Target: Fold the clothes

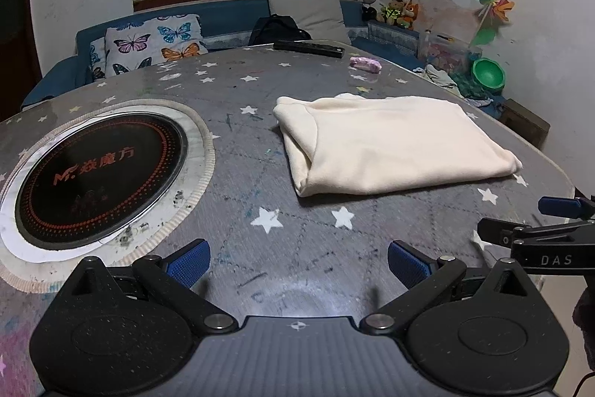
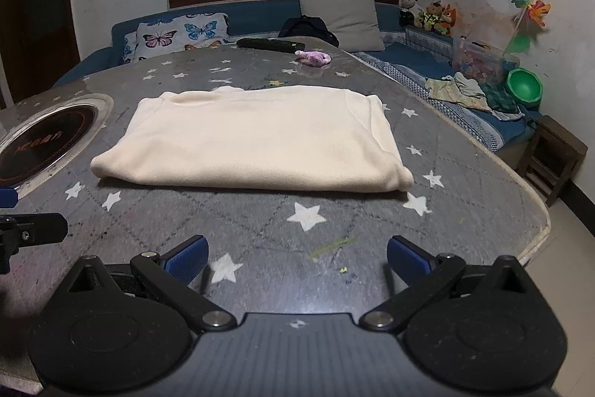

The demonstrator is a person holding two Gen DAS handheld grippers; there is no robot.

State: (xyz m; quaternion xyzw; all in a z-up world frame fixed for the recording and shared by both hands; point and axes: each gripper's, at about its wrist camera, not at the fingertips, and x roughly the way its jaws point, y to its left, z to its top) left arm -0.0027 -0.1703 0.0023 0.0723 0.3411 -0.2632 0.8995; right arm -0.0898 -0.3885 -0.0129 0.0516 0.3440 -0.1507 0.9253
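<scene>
A cream garment (image 1: 394, 144) lies folded into a flat rectangle on the grey star-patterned table (image 1: 260, 240); it also shows in the right wrist view (image 2: 256, 140). My left gripper (image 1: 297, 263) is open and empty, hovering over the table in front of and to the left of the garment. My right gripper (image 2: 295, 259) is open and empty, just in front of the garment's near edge. The right gripper's side shows at the right edge of the left wrist view (image 1: 539, 233). Neither gripper touches the cloth.
A round black induction cooktop (image 1: 100, 177) is set into the table at the left. A black remote (image 1: 308, 48) and a small purple toy (image 1: 366, 64) lie at the far edge. A blue sofa with cushions (image 1: 148, 43), clothes and a green bowl (image 2: 524, 86) stand beyond.
</scene>
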